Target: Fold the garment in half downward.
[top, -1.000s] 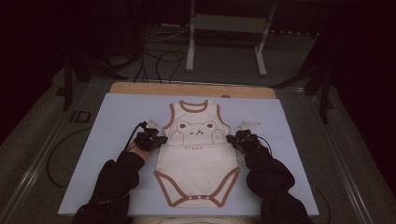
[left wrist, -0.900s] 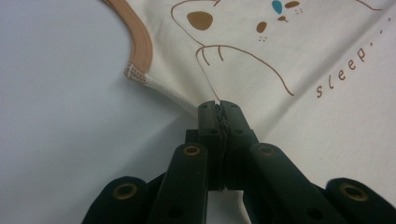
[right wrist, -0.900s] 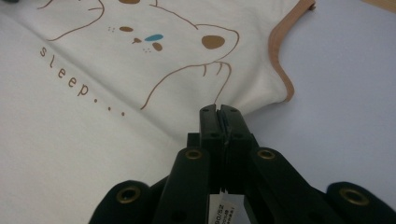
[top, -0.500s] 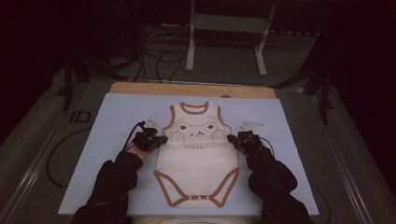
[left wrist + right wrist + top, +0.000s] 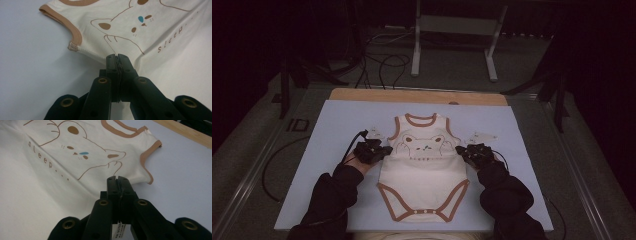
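A cream baby bodysuit (image 5: 424, 170) with brown trim and a bear print lies face up on the pale blue mat (image 5: 337, 125), neck towards the far side. My left gripper (image 5: 383, 150) is shut on its left side seam just below the armhole. In the left gripper view the jaws (image 5: 117, 57) pinch the edge of the bodysuit (image 5: 162, 25) and creases run out from them. My right gripper (image 5: 463, 150) is shut on the opposite side seam. In the right gripper view the bodysuit (image 5: 37, 195) is caught in that gripper (image 5: 117, 178) and a white label hangs below the jaws.
Two small white scraps (image 5: 376, 134) (image 5: 484, 136) lie on the mat beside the armholes. A wooden table edge (image 5: 417, 96) shows beyond the mat. Farther back stand a metal frame (image 5: 452, 30) and loose cables (image 5: 382, 65) on the dark floor.
Both grippers have lifted slightly while still pinching the bodysuit's sides. The garment lies much as before.
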Tool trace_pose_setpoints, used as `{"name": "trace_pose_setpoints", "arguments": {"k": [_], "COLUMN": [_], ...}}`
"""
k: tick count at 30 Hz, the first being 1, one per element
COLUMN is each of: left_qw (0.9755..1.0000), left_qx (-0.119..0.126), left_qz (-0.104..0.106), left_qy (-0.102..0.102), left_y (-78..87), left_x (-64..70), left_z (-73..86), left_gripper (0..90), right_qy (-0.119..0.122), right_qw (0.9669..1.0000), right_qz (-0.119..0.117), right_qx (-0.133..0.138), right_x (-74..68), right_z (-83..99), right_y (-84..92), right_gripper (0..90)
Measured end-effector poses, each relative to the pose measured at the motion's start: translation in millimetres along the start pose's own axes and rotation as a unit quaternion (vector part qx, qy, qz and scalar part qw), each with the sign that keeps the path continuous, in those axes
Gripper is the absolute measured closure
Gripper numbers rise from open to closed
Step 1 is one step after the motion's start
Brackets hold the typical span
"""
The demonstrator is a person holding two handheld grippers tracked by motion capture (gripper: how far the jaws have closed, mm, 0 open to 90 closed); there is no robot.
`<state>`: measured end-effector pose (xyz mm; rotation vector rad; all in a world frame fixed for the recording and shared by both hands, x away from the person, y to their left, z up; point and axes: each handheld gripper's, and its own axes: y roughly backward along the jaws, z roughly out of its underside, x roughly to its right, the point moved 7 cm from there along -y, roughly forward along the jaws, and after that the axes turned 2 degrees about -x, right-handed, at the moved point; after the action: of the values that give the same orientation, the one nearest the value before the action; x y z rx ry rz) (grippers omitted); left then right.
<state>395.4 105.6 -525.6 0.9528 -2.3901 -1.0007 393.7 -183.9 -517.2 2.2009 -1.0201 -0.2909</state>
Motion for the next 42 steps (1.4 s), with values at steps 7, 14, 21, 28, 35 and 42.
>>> {"name": "trace_pose_setpoints", "arguments": {"k": [7,14,21,28,35,42], "left_qw": [1.0000,0.9998,0.9997,0.9993,0.9988,0.9982], "left_qx": [0.003,0.002,0.006,0.003,-0.008,-0.009], "left_qz": [0.008,0.016,0.019,0.024,0.031,0.042], "left_qy": [0.000,-0.007,-0.017,-0.027,-0.037,-0.043], "left_y": [7.2,12.7,21.0,30.0,36.0,41.5], "left_x": [3.0,8.7,17.2,30.7,39.4,48.8], "left_z": [0.6,0.4,-1.6,3.8,16.1,22.2], "left_gripper": [89.1,89.1,89.0,89.0,89.0,89.0], "right_qy": [0.002,0.003,0.002,0.002,0.004,0.011], "right_qw": [1.0000,0.9999,0.9998,0.9997,0.9994,0.9993], "right_qz": [0.001,-0.007,-0.010,-0.015,-0.024,-0.026], "right_qx": [0.008,0.015,0.018,0.021,0.022,0.026], "right_x": [-3.9,-10.8,-18.5,-24.5,-33.9,-44.1], "right_z": [-1.1,0.3,5.2,12.4,17.9,20.0], "right_y": [8.6,18.4,29.6,40.0,46.0,56.3], "right_gripper": [89.2,89.2,89.2,89.2,89.2,89.2]}}
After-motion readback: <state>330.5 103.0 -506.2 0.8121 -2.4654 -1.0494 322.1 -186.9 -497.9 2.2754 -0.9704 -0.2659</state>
